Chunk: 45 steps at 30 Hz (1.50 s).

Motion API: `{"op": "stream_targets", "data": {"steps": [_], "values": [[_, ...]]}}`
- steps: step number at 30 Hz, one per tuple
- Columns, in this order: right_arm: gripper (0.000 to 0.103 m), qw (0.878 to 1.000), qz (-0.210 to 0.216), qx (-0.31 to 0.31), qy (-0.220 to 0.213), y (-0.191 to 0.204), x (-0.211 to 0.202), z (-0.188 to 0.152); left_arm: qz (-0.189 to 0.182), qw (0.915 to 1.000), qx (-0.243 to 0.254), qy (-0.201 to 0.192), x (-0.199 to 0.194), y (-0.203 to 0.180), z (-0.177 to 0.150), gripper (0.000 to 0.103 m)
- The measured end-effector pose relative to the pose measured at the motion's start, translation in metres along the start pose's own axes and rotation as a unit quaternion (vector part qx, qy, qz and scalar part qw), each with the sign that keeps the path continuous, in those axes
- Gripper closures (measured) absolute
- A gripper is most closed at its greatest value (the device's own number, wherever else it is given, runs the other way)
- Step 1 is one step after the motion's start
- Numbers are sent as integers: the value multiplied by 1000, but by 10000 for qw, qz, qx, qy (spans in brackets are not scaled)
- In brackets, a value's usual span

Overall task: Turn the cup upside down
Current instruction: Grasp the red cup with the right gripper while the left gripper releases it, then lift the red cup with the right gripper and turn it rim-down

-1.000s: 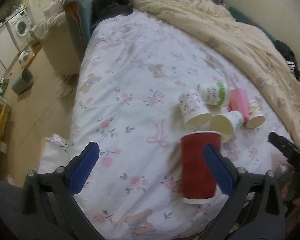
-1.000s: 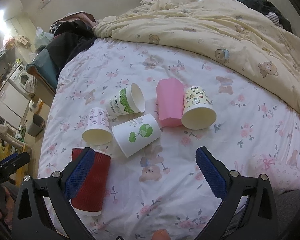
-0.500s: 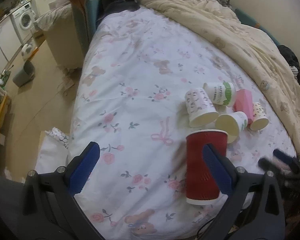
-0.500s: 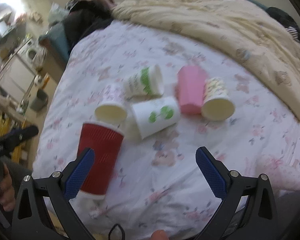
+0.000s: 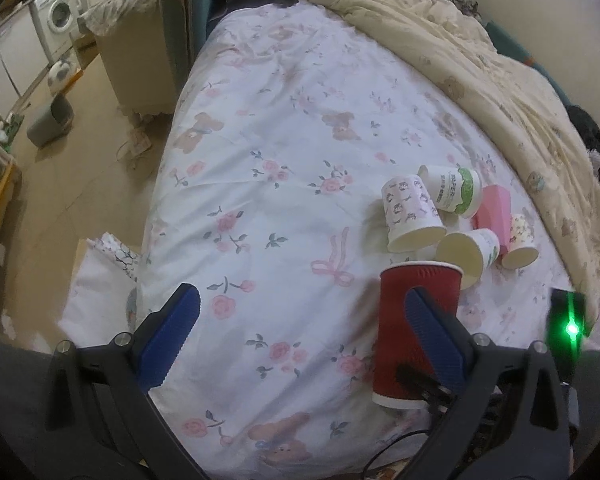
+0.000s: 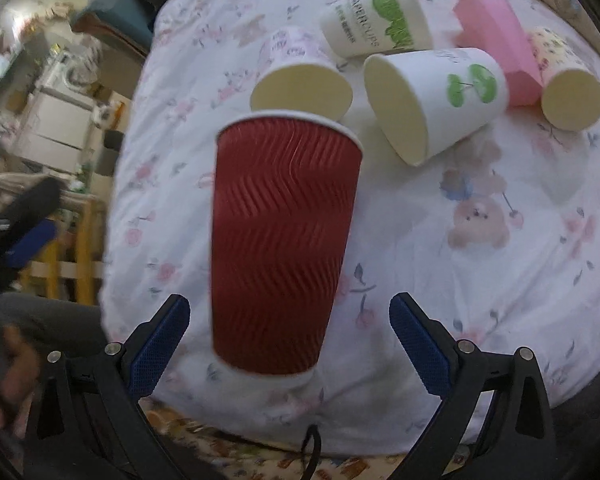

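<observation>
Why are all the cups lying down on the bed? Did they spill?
All six paper cups are tipped over on the floral sheet, including the red ribbed cup nearest the right gripper. No liquid or stain shows, so nothing looks spilled.

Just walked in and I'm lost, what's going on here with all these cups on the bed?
A person holds a gripper in each hand over the bed. The right gripper, jaws open, is lined up on the red ribbed cup, which lies on its side and isn't gripped yet. The left gripper hangs open beside it. Five other cups lie tipped behind.
</observation>
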State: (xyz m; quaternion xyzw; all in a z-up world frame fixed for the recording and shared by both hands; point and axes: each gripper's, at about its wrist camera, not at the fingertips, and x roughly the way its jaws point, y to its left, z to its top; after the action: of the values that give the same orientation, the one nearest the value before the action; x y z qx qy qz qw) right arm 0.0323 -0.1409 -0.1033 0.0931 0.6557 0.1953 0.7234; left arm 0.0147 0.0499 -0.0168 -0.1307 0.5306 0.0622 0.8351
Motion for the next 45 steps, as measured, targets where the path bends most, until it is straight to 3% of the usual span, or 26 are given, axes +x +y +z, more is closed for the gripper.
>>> {"op": "stream_targets", "data": {"steps": [3,6,10,15,21,26,31,34,40,45], "values": [[15,9999,-49,-19,161,2,15,4,19,10000,27,7,0,-1,1,2],[16,9999,-71,-2,152,1,20,6,32,10000,20,8,0,-1,1,2],[32,9998,-15,-68,189,1,19,5,28,10000,-2,19,1,-1,0,2],[33,9994,33,-349,2,3,-1,3,114,9999,61,29,3,-1,-1,2],[33,9952,156,-862,-433,1,-56,0,250,9995,194,-44,2,-2,-4,2],[33,9924,417,-867,-769,-13,-95,2,220,9995,202,-128,1,-5,-4,2],[33,9893,504,-931,-1009,-24,-97,4,157,9991,246,-313,-3,-9,-4,2],[33,9917,675,-683,-860,-33,-85,1,84,9990,250,-350,-4,-10,-3,2],[33,9902,803,-743,-869,-27,-83,3,-427,9970,442,-464,-12,-21,-3,2],[33,9893,887,-829,-810,-23,-81,0,-644,9948,633,-470,-14,-35,-3,2]]}}
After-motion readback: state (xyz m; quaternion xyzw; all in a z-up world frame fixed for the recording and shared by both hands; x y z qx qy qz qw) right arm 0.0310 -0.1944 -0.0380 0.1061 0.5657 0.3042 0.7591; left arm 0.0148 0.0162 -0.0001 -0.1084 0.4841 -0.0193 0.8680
